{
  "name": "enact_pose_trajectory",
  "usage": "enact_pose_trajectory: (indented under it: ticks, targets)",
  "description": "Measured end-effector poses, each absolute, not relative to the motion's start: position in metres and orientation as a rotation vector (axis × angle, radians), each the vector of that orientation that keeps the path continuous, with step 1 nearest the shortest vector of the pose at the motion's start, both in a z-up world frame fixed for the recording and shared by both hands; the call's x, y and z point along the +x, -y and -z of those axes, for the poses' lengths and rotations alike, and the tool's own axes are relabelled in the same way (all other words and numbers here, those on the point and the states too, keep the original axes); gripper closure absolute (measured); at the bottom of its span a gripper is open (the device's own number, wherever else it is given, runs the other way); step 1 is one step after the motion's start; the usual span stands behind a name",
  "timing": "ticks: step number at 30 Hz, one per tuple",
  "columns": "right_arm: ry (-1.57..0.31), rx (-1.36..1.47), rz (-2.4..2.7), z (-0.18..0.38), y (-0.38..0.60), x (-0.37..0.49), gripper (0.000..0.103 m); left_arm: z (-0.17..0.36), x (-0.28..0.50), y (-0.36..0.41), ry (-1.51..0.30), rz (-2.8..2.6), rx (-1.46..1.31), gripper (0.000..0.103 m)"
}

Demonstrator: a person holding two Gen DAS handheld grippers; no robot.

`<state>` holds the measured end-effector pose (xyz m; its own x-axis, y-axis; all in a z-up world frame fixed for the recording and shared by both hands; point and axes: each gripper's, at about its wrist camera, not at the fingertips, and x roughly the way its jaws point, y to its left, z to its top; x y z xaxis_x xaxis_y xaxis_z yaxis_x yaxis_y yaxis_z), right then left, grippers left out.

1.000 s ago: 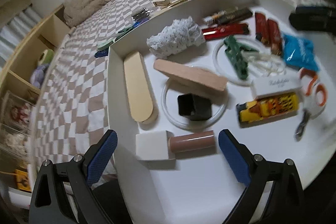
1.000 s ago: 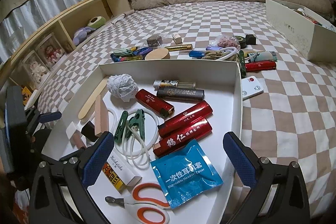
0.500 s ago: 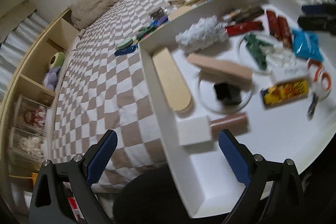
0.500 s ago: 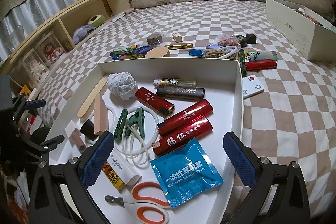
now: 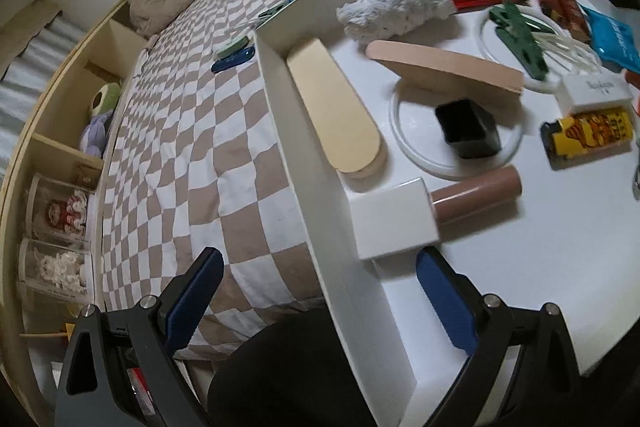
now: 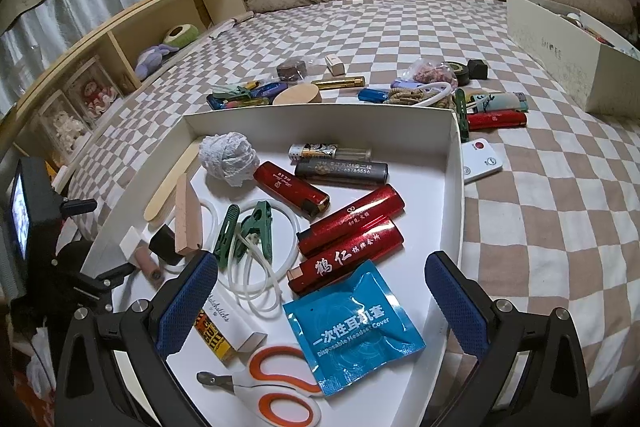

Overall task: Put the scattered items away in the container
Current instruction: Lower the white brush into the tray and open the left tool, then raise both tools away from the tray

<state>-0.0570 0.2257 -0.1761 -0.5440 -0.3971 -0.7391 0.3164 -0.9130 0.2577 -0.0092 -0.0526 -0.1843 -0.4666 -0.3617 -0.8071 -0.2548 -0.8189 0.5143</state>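
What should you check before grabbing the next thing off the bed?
1. Left gripper empty, fingers apart: ok.
2. Right gripper empty, fingers apart: ok.
3. Things left to tidy: not ok, a remote, a red lighter and more lie on the bed outside the box.
4. Room in the box: ok, bare floor shows near the right wall.
5. Clear way to the remote: ok, it lies flat beside the box wall with nothing on top.
6. Left gripper over the box: not ok, it straddles the left wall, one finger over the bed.
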Motion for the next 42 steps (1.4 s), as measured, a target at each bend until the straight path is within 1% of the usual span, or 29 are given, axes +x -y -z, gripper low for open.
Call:
enact_pose_trajectory:
  ticks: [11, 19, 26, 33, 35, 39, 42]
  targets:
    - [0.12, 1.21, 2.448, 0.177, -0.224, -0.057, 0.0, 0.183, -0.021, 0.062, 0.815, 2.474, 1.574, 0.005]
    - [0.105, 1.195, 2.459, 0.174, -0.223, -0.056, 0.0, 0.164, -0.017, 0.06, 0.615, 2.593, 1.595, 0.005]
    - [0.079, 1.174, 2.488, 0.166, -0.22, -0.051, 0.0, 0.145, -0.014, 0.048, 0.475, 2.72, 1.512, 0.005]
    - [0.052, 1.147, 2.531, 0.158, -0.216, -0.041, 0.0, 0.133, -0.013, 0.045, 0.294, 2.813, 1.447, 0.005]
    - [0.042, 1.137, 2.547, 0.157, -0.215, -0.038, 0.0, 0.131, -0.013, 0.046, 0.246, 2.832, 1.433, 0.0]
    - [0.025, 1.13, 2.567, 0.155, -0.212, -0.033, 0.0, 0.126, -0.011, 0.047, 0.148, 2.874, 1.402, 0.0]
    - [0.016, 1.125, 2.58, 0.154, -0.211, -0.029, 0.0, 0.124, -0.011, 0.046, 0.117, 2.898, 1.381, 0.0]
